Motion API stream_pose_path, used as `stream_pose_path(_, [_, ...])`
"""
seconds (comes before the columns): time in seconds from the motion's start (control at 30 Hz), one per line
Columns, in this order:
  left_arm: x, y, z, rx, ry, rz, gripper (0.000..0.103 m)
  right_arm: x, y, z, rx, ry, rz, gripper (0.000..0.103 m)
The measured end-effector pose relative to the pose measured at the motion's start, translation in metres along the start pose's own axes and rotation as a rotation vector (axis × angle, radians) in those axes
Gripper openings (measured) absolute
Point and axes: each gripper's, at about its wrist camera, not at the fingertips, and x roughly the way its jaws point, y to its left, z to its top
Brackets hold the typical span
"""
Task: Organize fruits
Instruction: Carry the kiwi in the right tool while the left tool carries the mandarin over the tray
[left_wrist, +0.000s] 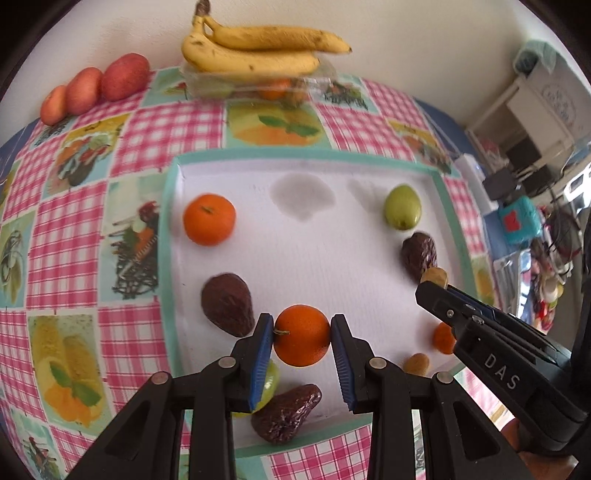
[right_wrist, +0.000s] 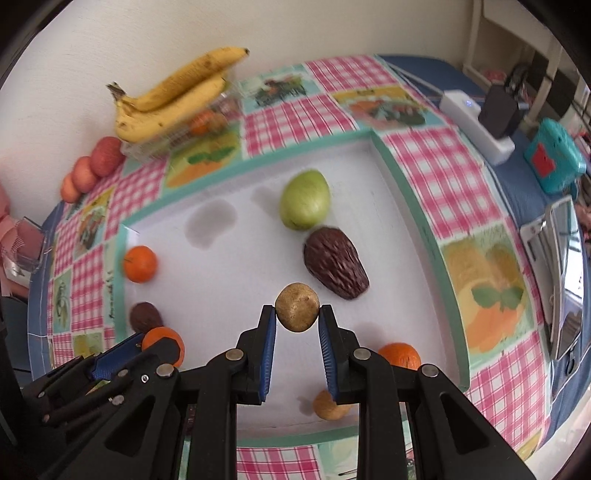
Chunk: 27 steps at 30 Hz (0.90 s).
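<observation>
A white tray (left_wrist: 295, 157) with a teal rim holds scattered fruit. My left gripper (left_wrist: 301, 326) is shut on an orange (left_wrist: 301, 334) just above the tray's near part. My right gripper (right_wrist: 297, 314) is shut on a small brown fruit (right_wrist: 297, 307) over the tray's middle. In the left wrist view that gripper comes in from the right beside a dark avocado (left_wrist: 419, 254). Lying loose are another orange (left_wrist: 209, 219), a green fruit (right_wrist: 304, 199), a second avocado (left_wrist: 227, 304), a third avocado (left_wrist: 286, 411) and a small orange (right_wrist: 400, 355).
Bananas (left_wrist: 255, 48) lie on a clear plastic box (left_wrist: 258, 83) at the wall. Three red fruits (left_wrist: 110, 83) sit at the far left. A white device (right_wrist: 476, 122) and a teal object (right_wrist: 554, 158) stand right of the chequered cloth (left_wrist: 66, 258).
</observation>
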Motion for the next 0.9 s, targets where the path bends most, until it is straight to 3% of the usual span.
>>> stream_pose_path(0.9, [0.016, -0.009, -0.006, 0.046, 0.034, 0.077, 0.034, 0.025, -0.012, -0.008, -0.002, 0.078, -0.051, 0.025])
